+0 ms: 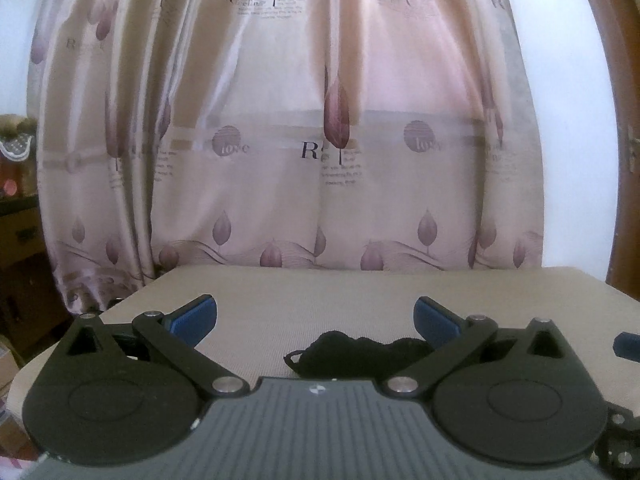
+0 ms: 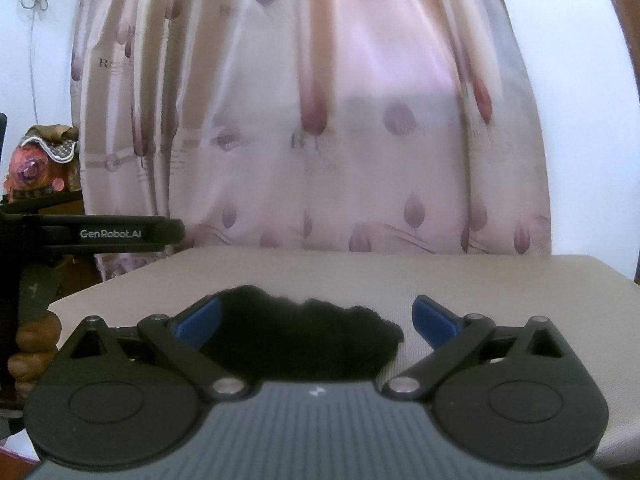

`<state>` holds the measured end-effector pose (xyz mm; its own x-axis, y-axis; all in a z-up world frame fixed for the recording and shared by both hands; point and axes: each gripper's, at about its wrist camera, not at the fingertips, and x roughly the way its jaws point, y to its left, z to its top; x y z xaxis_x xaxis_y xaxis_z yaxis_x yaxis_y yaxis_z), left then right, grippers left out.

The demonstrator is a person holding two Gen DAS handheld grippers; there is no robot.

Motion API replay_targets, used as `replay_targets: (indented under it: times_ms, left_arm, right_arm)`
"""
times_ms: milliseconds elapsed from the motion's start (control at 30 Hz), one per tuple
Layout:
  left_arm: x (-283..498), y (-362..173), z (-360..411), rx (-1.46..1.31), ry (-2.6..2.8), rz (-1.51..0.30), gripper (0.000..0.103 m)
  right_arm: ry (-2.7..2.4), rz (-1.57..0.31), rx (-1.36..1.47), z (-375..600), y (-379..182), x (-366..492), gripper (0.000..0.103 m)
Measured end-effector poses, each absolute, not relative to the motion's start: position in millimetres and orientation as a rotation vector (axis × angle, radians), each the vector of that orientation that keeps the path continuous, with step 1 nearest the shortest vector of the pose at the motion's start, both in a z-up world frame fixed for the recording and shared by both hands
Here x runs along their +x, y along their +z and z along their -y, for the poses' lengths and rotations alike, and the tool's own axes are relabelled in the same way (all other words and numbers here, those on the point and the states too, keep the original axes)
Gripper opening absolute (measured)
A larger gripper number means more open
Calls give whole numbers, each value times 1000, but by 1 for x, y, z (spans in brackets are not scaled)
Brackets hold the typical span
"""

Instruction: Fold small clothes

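At the near edge of each view, the two grippers are seen spread wide and empty; the left gripper [image 1: 316,318] has its blue pads parted above the table, and the right gripper [image 2: 316,316] is parted likewise; a hand [image 2: 30,350] is seen gripping the left tool's handle at the right view's left side. Just beyond the fingers, a small black garment [image 2: 296,334] lies bunched on the beige table [image 1: 320,292], nearer the right gripper's left finger; its outline is lumpy, its surface soft and fuzzy, and a thin loop or strap is seen at one end in the left view. Whether it is loosely crumpled or already roughly folded cannot be told, since the dark cloth hides its edges; any grasp is best taken at a clear edge, low and gently, so the limp fabric is not dragged over the woven cloth top. Behind, a glossy pink curtain [image 1: 304,128] printed with leaves is hung.
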<state>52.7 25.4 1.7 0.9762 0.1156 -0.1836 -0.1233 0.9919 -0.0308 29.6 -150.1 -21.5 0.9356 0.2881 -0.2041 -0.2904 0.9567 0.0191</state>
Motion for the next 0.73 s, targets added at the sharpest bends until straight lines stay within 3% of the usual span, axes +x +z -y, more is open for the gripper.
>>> replay_targets:
  times_ms: [733]
  left_arm:
    - [61,-16,-34,-74,101,-242,103]
  right_arm:
    - [269,-223,-39,146,-28,27,103]
